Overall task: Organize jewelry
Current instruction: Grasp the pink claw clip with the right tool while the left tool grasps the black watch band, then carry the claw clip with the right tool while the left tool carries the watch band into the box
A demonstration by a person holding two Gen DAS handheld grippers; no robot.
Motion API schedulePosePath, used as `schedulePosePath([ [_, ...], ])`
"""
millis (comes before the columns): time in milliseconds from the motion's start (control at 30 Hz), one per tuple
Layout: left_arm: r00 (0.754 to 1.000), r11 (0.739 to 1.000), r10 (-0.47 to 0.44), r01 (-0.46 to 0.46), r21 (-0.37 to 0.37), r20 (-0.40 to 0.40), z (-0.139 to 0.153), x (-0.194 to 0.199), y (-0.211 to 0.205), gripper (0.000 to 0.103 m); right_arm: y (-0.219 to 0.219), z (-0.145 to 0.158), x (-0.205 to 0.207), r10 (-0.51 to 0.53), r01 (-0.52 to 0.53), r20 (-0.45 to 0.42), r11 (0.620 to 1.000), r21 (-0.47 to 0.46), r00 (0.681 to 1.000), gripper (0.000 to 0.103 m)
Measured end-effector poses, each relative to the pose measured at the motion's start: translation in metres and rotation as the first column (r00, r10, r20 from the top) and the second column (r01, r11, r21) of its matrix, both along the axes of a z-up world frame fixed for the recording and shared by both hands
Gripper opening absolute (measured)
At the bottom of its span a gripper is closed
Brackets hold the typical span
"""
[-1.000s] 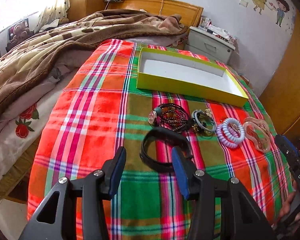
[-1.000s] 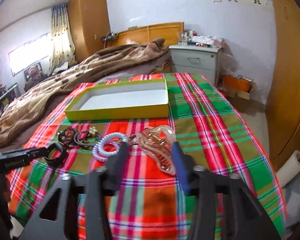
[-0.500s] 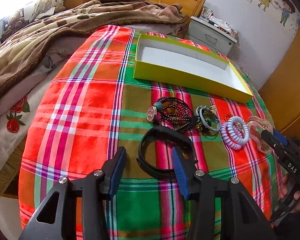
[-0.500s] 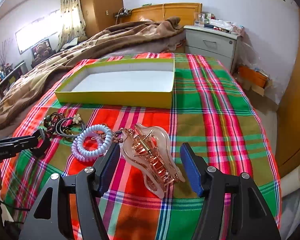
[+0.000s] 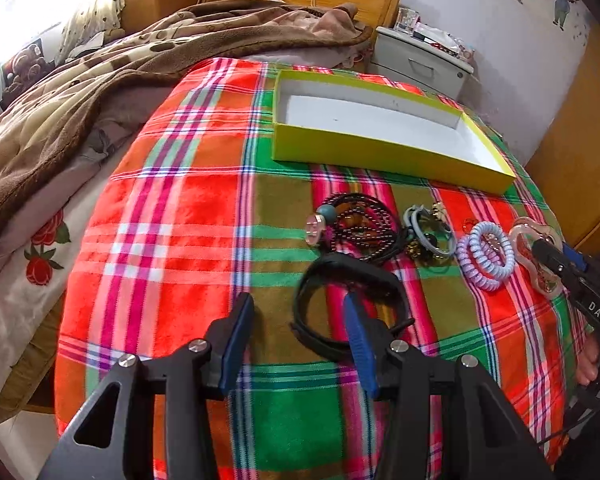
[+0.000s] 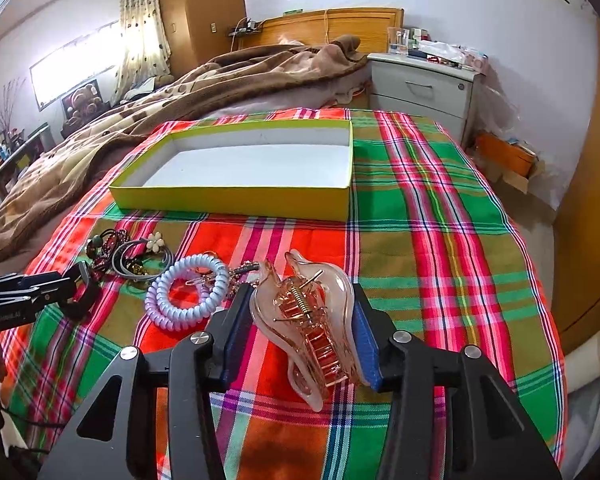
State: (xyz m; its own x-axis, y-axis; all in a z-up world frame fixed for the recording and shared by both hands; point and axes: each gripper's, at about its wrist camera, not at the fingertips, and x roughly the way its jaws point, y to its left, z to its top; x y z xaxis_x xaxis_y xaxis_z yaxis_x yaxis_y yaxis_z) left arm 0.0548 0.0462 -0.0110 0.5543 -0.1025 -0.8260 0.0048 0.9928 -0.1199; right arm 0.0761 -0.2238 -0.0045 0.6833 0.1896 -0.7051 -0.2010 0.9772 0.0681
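— Where's the hair claw (image 6: 312,322)?

— On the plaid blanket (image 6: 428,240), between the right gripper (image 6: 298,330)'s blue pads, which press both its sides. A coiled hair tie (image 6: 188,290) lies just left.

— And the left gripper (image 5: 298,340)?

— Spread wide, low over a black band (image 5: 350,308), one finger inside its loop. The yellow box (image 5: 380,152) sits beyond the beads (image 5: 358,226).
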Motion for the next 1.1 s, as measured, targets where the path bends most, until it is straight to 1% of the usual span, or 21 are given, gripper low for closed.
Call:
schedulePosePath([
  [167,1.000,1.000,0.002,-0.002,-0.004,-0.017,0.001,0.000,0.009,0.049,-0.001,0.001,-0.003,-0.011,0.011,0.010,1.000,0.015,1.000,0.047],
  [233,1.000,1.000,0.009,-0.008,0.014,-0.021,0.003,0.001,0.012,0.049,-0.002,0.003,-0.005,-0.018,0.017,0.015,0.999,0.027,1.000,0.047],
  [367,0.999,1.000,-0.012,0.014,0.028,-0.038,0.003,0.005,0.013,0.049,-0.003,0.005,-0.008,-0.025,0.024,0.029,0.999,0.043,0.999,0.047],
  [467,0.998,0.996,-0.049,0.053,0.076,-0.051,0.003,0.008,0.005,0.049,-0.005,0.006,-0.009,-0.032,0.030,0.030,0.998,0.060,0.999,0.047],
  [533,0.994,0.993,-0.074,0.081,0.088,-0.075,0.000,0.013,-0.001,0.049,-0.005,0.006,-0.009,-0.032,0.030,0.031,0.997,0.068,0.999,0.048],
  [633,0.993,0.988,-0.085,0.094,0.121,-0.081,0.000,0.017,-0.008,0.049,-0.005,0.008,-0.010,-0.033,0.030,0.040,0.997,0.075,0.999,0.048],
  [767,0.993,0.988,-0.086,0.096,0.121,-0.082,0.000,0.021,-0.009,0.049,-0.005,0.011,-0.010,-0.034,0.030,0.049,0.996,0.079,0.998,0.048],
  [800,0.993,0.988,-0.088,0.097,0.118,-0.083,0.000,0.022,-0.009,0.048,-0.004,0.011,-0.009,-0.034,0.030,0.050,0.996,0.080,0.998,0.048],
  [867,0.993,0.988,-0.095,0.103,0.116,-0.076,0.001,0.023,-0.011,0.040,-0.005,0.012,-0.008,-0.038,0.034,0.052,0.996,0.085,0.998,0.048],
  [900,0.993,0.988,-0.094,0.102,0.116,-0.073,0.001,0.024,-0.011,0.028,-0.005,0.013,-0.008,-0.040,0.035,0.054,0.996,0.086,0.998,0.048],
  [933,0.993,0.989,-0.095,0.103,0.109,-0.075,0.002,0.025,-0.011,0.019,-0.005,0.014,-0.008,-0.040,0.035,0.056,0.996,0.088,0.998,0.048],
  [1000,0.993,0.989,-0.098,0.105,0.100,-0.073,0.002,0.025,-0.012,0.016,-0.004,0.015,-0.008,-0.043,0.037,0.059,0.995,0.088,0.997,0.048],
  [1033,0.993,0.990,-0.095,0.102,0.098,-0.071,0.002,0.025,-0.011,0.012,-0.004,0.016,-0.008,-0.044,0.038,0.061,0.995,0.088,0.997,0.048],
  [1100,0.992,0.991,-0.101,0.107,0.085,-0.071,0.002,0.024,-0.011,0.009,-0.004,0.017,-0.008,-0.044,0.039,0.061,0.995,0.090,0.997,0.048],
])
